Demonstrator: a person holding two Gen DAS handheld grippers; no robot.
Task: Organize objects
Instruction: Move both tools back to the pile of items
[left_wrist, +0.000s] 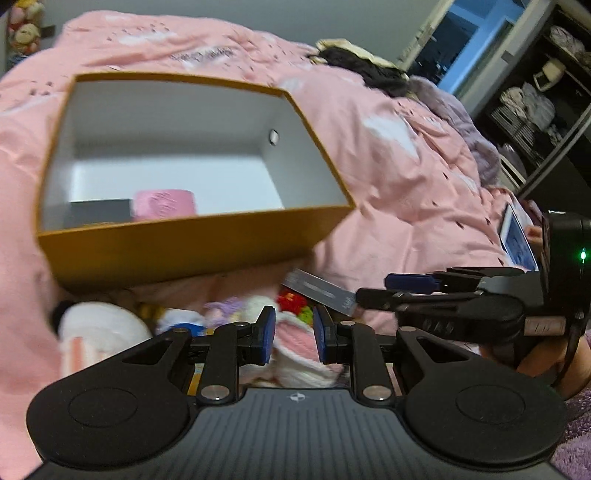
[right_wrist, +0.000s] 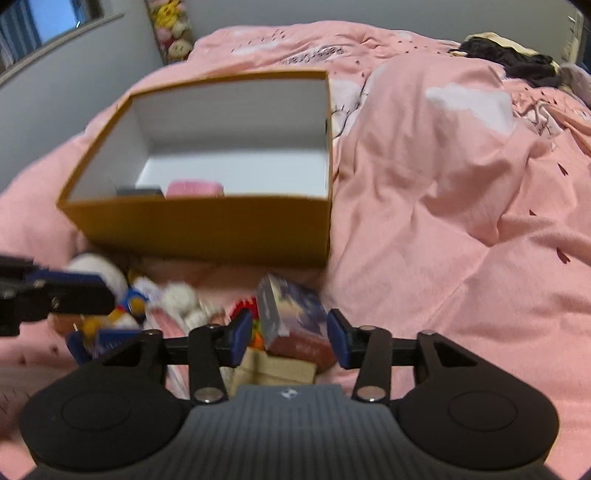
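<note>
An open orange box with white inner walls stands on the pink bed. It holds a pink roll and a dark flat item. A heap of small toys and plush lies in front of it. My left gripper is open and empty above the white-pink plush. My right gripper is open, its pads on either side of a blue-and-red small box, which also shows in the left wrist view.
The pink duvet covers the bed, with dark clothing at the far end. A tan cardboard piece lies under the small box. A tablet rests at the bed's right; shelves stand beyond.
</note>
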